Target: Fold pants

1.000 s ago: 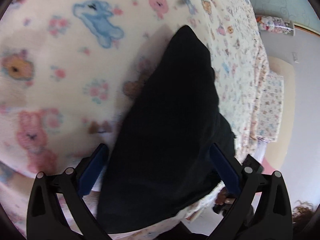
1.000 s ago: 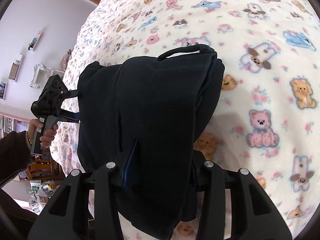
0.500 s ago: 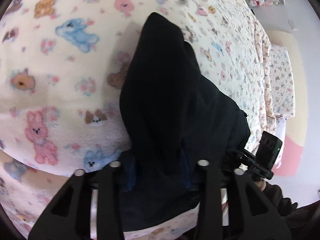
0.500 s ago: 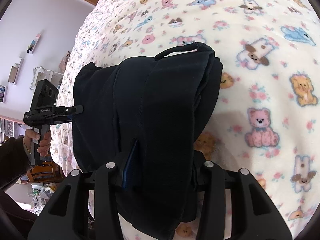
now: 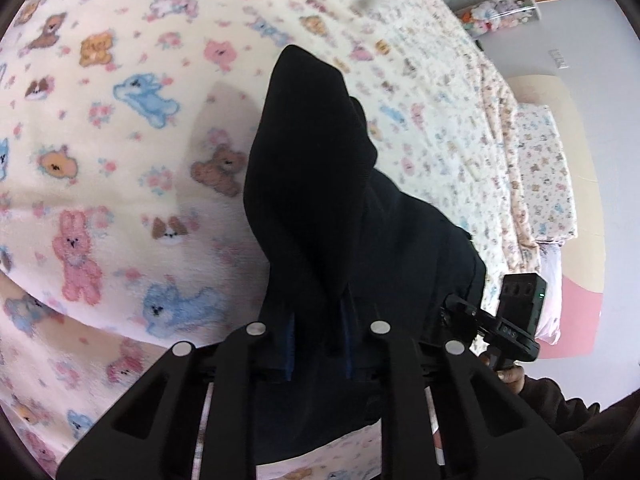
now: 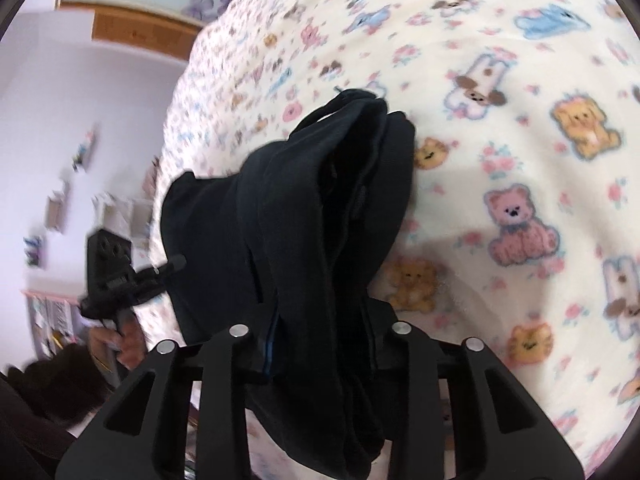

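Observation:
The black pants (image 5: 320,184) lie partly folded on a cream blanket with animal prints (image 5: 100,168). My left gripper (image 5: 318,340) is shut on the near edge of the pants, the cloth bunched up between its blue pads. My right gripper (image 6: 320,344) is shut on the other near corner of the pants (image 6: 312,216), which rise in thick folds in front of it. The right gripper shows at the right of the left wrist view (image 5: 512,320); the left gripper shows at the left of the right wrist view (image 6: 116,276).
The bed's edge drops off to the right in the left wrist view, with a patterned pillow or mat (image 5: 548,176) on the floor side. A wall with shelves (image 6: 60,208) and a wooden headboard (image 6: 136,32) lie to the left in the right wrist view.
My left gripper closed on the pants edge over the last second. Both grippers have lifted and drawn the cloth up, so the folds stand higher. The right wrist view has tilted.

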Demonstrator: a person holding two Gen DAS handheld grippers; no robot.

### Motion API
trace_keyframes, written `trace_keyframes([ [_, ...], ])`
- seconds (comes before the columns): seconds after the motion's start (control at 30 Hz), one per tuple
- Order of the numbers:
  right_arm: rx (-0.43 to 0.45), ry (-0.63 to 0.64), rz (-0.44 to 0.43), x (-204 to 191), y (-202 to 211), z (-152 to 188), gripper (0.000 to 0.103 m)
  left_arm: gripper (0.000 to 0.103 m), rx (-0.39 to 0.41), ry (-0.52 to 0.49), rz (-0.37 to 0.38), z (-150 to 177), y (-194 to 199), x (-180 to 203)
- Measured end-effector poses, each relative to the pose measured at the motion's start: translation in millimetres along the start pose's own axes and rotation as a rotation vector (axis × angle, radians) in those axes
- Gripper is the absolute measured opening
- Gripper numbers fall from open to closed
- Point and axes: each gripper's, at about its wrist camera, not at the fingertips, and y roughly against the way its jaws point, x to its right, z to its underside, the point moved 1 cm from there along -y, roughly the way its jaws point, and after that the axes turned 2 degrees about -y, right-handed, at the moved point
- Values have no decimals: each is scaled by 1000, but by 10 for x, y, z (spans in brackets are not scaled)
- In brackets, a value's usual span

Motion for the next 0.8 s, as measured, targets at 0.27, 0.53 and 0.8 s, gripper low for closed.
trace_keyframes([
  [0.27,-10,17,42,-37,-98,-32,34,56,-30,51,-26,6,-68,-291],
  [0.53,-78,20,27,87,-177,-105,47,73,-89,13,-52,109,-27,-579],
  [0.8,-107,38,-21,124,-244,-139,42,22,-122,-63,8,85,-230,-453],
])
